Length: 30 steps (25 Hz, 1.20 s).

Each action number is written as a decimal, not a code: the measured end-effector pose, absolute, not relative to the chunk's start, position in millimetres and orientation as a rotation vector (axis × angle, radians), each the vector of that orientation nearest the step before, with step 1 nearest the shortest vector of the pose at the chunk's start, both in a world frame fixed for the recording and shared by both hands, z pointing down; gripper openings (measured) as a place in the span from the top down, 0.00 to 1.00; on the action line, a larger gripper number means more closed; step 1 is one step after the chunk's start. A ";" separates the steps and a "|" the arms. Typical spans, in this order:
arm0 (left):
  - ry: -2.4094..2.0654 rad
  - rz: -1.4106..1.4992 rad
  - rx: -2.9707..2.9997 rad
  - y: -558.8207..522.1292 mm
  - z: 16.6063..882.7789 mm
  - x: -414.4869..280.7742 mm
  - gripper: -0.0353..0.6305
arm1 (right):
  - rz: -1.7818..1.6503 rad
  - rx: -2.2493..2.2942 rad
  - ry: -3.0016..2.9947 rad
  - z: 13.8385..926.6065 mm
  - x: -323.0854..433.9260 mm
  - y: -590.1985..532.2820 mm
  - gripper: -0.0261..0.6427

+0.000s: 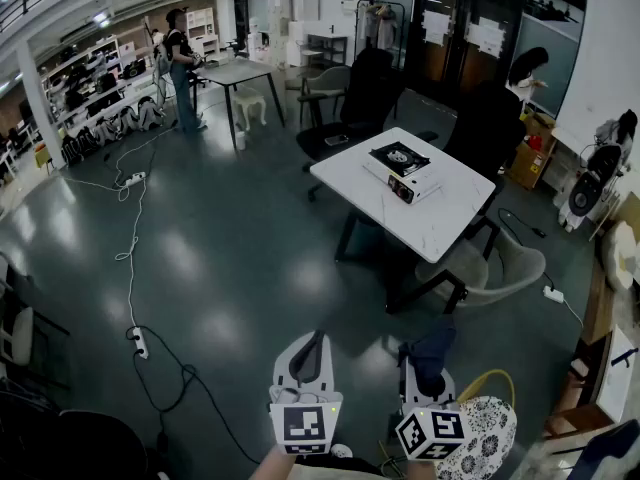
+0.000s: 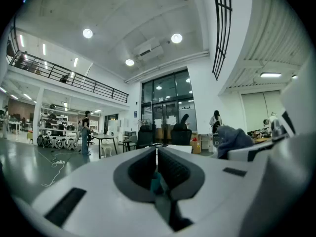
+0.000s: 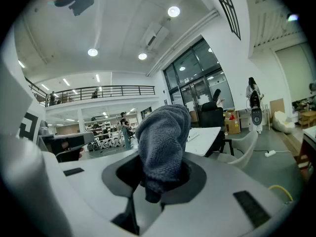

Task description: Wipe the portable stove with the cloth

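On the dark glossy floor [image 1: 240, 258], far left of the white square table [image 1: 447, 223], a white power strip [image 1: 139, 343] is lying with its white cable trailing away. Farther back, also well left of the white table, a person in dark clothes [image 1: 181, 66] is standing beside a pale-topped table with dark legs [image 1: 238, 71].

Nearer the camera than the white table and well apart from it, the left gripper [image 1: 314, 340] is pointing level toward it. In the left gripper view its two jaws are sitting pressed together with nothing between them.

Just behind the white table's far-left edge, a black office chair [image 1: 365, 98] is standing. On the white table, toward its far-left part, the rectangular portable stove with a black top and pale body [image 1: 402, 171] is resting, and neither gripper is touching it.

Just right of the left gripper, likewise well short of the white table, the right gripper [image 1: 428, 360] is clamping a blue-grey knitted cloth [image 3: 163, 137]. Its jaws are pinching the cloth's lower end while the rest is bunching upward out of them.

At the white table's near-right edge, a pale padded chair with dark legs [image 1: 497, 266] is sitting partly tucked under it. Beyond the white table to the right, another person in dark clothes [image 1: 520, 78] is standing.
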<state>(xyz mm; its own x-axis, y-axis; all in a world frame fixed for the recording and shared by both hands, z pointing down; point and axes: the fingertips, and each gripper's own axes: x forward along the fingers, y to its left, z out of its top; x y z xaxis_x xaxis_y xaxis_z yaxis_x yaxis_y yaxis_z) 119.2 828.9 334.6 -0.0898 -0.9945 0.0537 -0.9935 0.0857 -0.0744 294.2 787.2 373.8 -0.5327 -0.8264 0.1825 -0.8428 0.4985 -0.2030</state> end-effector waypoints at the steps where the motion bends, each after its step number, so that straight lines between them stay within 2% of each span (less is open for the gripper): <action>1: 2.304 -0.141 -2.114 827.4 334.9 118.3 0.91 | 0.415 1.487 -2.664 374.7 293.0 785.9 0.81; 30: 2.270 -0.157 -2.189 741.6 354.6 55.3 0.91 | 0.472 1.520 -2.626 390.6 230.9 706.7 0.80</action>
